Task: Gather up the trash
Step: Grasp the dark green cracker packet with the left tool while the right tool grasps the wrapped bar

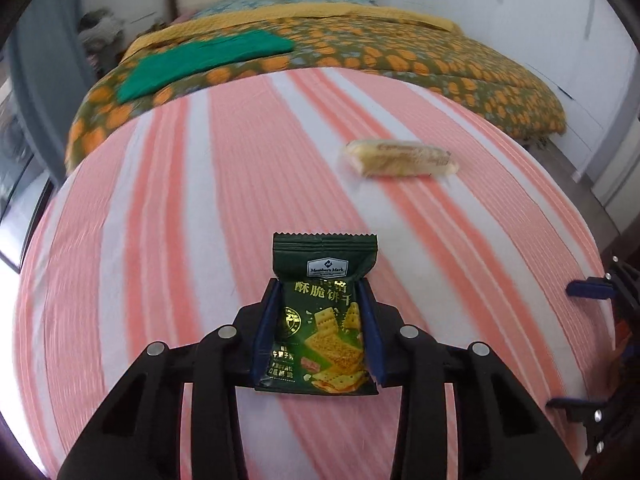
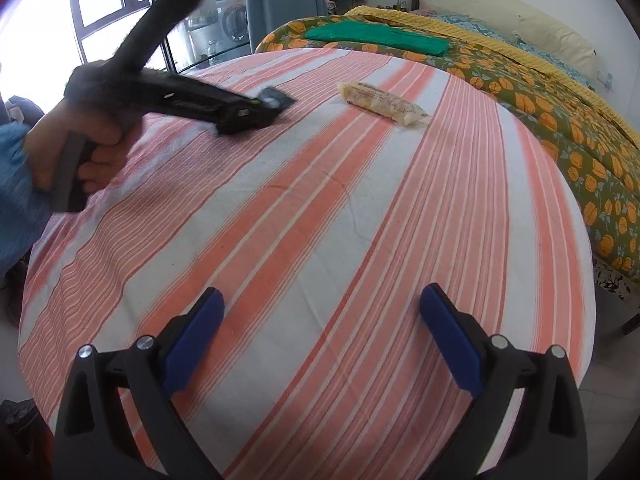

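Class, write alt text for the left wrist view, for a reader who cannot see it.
The left hand-held gripper pinches a dark green cracker packet above a pink-and-white striped bedsheet. Farther off lies a pale yellow wrapped snack; beyond it, an orange-patterned quilt bearing a folded green cloth.

A bed (image 2: 320,208) fills the room, its near part covered by a pink and white striped sheet (image 1: 200,200). One pale wrapper (image 2: 382,103) lies flat on the stripes. Further up, a green and orange floral quilt (image 2: 560,120) is spread, with a folded green cloth (image 2: 378,38) on it and a cream pillow (image 2: 500,16) beyond
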Demonstrator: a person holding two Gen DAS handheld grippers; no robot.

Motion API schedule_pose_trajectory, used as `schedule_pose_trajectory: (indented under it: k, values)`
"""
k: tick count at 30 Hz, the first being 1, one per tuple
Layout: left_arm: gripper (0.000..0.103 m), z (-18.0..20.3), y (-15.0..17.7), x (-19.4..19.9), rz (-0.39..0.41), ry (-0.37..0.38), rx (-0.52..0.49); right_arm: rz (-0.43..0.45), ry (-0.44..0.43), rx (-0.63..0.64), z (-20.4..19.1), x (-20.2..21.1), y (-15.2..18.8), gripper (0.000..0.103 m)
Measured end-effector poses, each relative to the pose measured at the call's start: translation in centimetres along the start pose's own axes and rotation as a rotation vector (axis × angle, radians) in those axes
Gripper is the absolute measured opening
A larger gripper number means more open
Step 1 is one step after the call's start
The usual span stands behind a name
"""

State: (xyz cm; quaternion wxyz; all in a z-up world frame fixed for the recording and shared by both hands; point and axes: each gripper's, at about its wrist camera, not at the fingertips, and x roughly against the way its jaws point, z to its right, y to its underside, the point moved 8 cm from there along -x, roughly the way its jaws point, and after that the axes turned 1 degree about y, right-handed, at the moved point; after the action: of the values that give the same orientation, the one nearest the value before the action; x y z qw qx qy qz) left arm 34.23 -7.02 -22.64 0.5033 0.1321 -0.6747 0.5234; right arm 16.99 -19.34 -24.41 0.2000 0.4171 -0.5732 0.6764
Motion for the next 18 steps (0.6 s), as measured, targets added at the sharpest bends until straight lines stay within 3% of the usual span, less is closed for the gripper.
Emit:
schedule_pose_trajectory:
  k: [6,8,10,15,18]
  values:
    - [0.042,-1.1,4.6,3.3,0.015,0.011,0.107,-0.007,0.003,0.007,-0.1,0.0,0.0,0.097]
    - [0.055,-1.1,5.3,3.7,0.029,0.000,0.121,-0.026,-0.021,0.030,-0.1,-0.3,-0.5,0.097]
    - [0.076,-0.8,5.6,3.7,0.034,-0.010,0.109,-0.038,-0.023,0.038,1.0,-0.6,-1.3,0.097]
    - [0.087,0.2,6.1,3.3,0.031,-0.105,0.033,0.007,0.023,-0.027,6.7,-2.0,-6.2,0.097]
    - [0.096,-0.6,6.3,3.0,0.017,-0.116,0.069,0.014,-0.022,0.027,8.0,-3.9,-9.9,0.097]
